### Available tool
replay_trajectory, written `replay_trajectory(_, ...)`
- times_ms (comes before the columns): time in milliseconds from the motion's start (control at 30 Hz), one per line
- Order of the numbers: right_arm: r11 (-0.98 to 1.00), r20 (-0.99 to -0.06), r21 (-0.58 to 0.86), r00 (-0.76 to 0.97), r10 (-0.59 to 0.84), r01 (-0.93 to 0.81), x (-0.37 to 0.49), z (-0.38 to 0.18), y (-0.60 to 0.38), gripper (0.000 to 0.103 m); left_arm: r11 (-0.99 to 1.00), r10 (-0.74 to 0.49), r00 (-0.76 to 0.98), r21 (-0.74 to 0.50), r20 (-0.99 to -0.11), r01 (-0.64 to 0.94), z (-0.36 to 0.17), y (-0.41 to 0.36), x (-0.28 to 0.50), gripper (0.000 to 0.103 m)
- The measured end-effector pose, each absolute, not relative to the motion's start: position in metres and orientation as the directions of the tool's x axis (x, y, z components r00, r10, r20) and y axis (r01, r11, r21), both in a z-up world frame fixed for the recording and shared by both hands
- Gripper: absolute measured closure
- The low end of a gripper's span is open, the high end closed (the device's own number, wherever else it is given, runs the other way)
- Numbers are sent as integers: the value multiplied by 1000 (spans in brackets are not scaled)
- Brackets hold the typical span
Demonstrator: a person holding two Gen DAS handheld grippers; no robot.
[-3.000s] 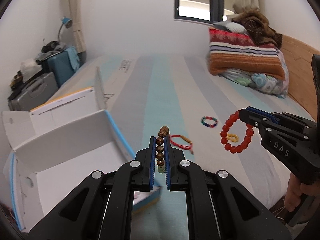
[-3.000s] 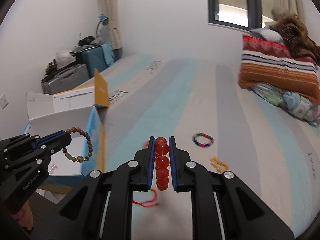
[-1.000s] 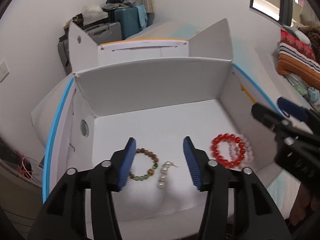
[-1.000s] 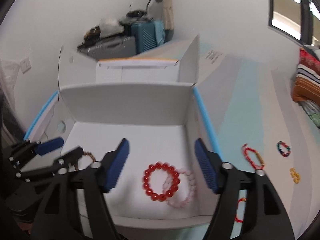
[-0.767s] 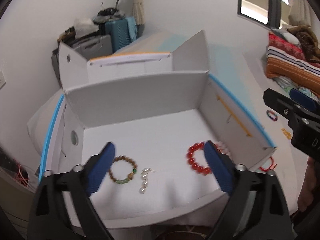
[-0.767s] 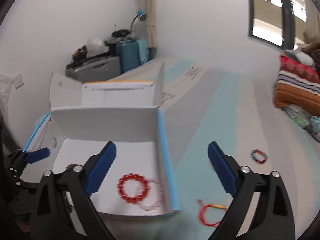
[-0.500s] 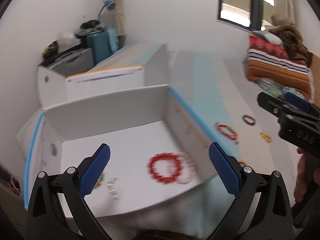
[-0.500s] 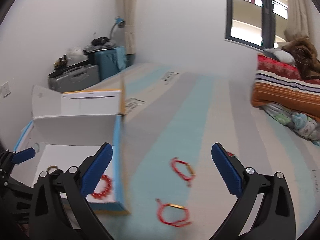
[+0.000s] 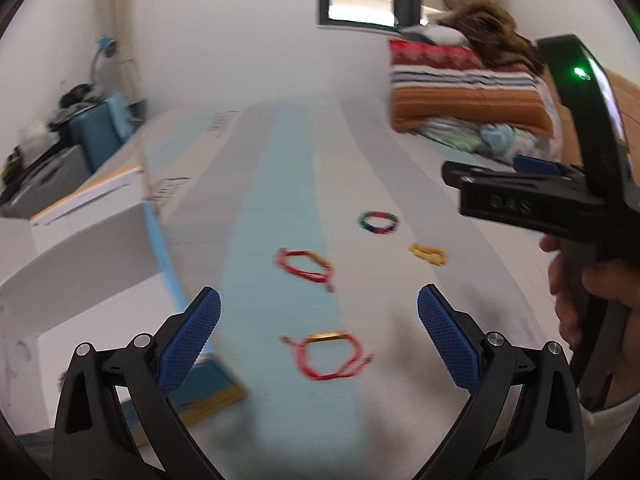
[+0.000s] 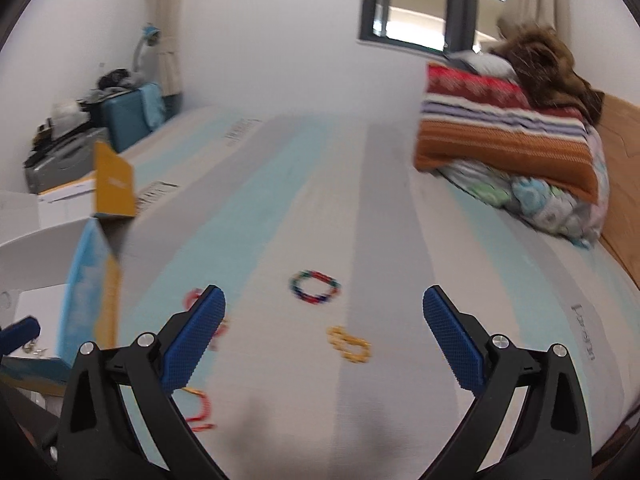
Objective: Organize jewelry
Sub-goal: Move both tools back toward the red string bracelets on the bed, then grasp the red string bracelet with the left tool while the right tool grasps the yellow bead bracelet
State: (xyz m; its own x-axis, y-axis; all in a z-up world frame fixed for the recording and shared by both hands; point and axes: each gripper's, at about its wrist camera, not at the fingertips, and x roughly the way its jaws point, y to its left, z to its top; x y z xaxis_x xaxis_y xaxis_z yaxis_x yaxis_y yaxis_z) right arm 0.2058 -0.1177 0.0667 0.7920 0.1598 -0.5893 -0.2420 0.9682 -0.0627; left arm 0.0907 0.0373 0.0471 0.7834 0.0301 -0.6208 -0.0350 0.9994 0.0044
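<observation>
Both views are pretty smeared, so take the fine detail loosely. The left hand-held gripper (image 9: pixel 318 316) has its blue pads spread wide with nothing between them, hovering over the bed (image 9: pixel 280 184); the right hand-held gripper (image 10: pixel 324 320) is spread just as wide and empty too; in the left wrist view it pokes in from about 3 o'clock, held by a hand (image 9: pixel 576 292).

Jewelry on the striped mattress, left wrist view: a red cord bracelet with a gold bar (image 9: pixel 330 354) sits right between the left pads, around 6 o'clock; a second red cord bracelet (image 9: pixel 304 265) lies just beyond it, near the centre; a multicolour bead bracelet (image 9: pixel 378 222) is further up toward 1 o'clock; a small yellow chain piece (image 9: pixel 428 254) lies near it, toward 3 o'clock. All four lie apart from each other.

In the right wrist view the multicolour one and the yellow one sit between the spread pads; the red cords are half hidden behind the left finger around 8 o'clock.

The white cardboard box (image 9: pixel 88 248) with the blue edge sits at 9 o'clock on the bed's edge; I can't really make out what's in it from here. Folded blankets (image 9: pixel 464 92) are stacked at 1 o'clock; a teal suitcase (image 9: pixel 100 128) stands at 10 o'clock.
</observation>
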Motion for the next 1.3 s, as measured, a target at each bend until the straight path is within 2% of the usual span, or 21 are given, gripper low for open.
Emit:
replay_trajectory(200, 980, -639, -28, 758, 134, -197, 235, 30, -147, 8, 1000, -25, 748, -28, -663, 8, 7, 18, 115, 6)
replay_trajectory(500, 981, -680, -32, 724, 120, -192, 270, -26, -155, 8, 999, 9, 706, -23, -708, -36, -44, 28, 141, 6)
replay_trajectory(633, 980, -715, -31, 689, 116, -197, 282, -47, -156, 8, 997, -27, 686, -73, -727, -38, -60, 36, 147, 6)
replay_trajectory(900, 979, -754, -28, 648, 111, -201, 294, -75, -153, 10, 998, -28, 671, -56, -741, -21, -79, 39, 147, 6)
replay_trajectory(1033, 975, -793, 2, 594, 137, -223, 299, -87, -151, 41, 998, -26, 665, -52, -746, -19, -84, 41, 149, 7)
replay_trajectory(1067, 973, -800, 4, 584, 141, -229, 299, -89, -149, 45, 999, -24, 658, -49, -753, -19, -87, 42, 150, 8)
replay_trajectory(1200, 967, -801, -36, 587, 123, -251, 296, -91, -141, 61, 999, -9, 647, -27, -763, -18, -91, 43, 152, 20)
replay_trajectory(1267, 964, -801, -40, 585, 125, -261, 295, -90, -139, 76, 1000, -9, 645, -26, -764, -16, -91, 44, 153, 28)
replay_trajectory(1300, 964, -801, -44, 586, 123, -263, 294, -91, -138, 78, 1000, -5, 645, -23, -764, -20, -91, 45, 153, 32)
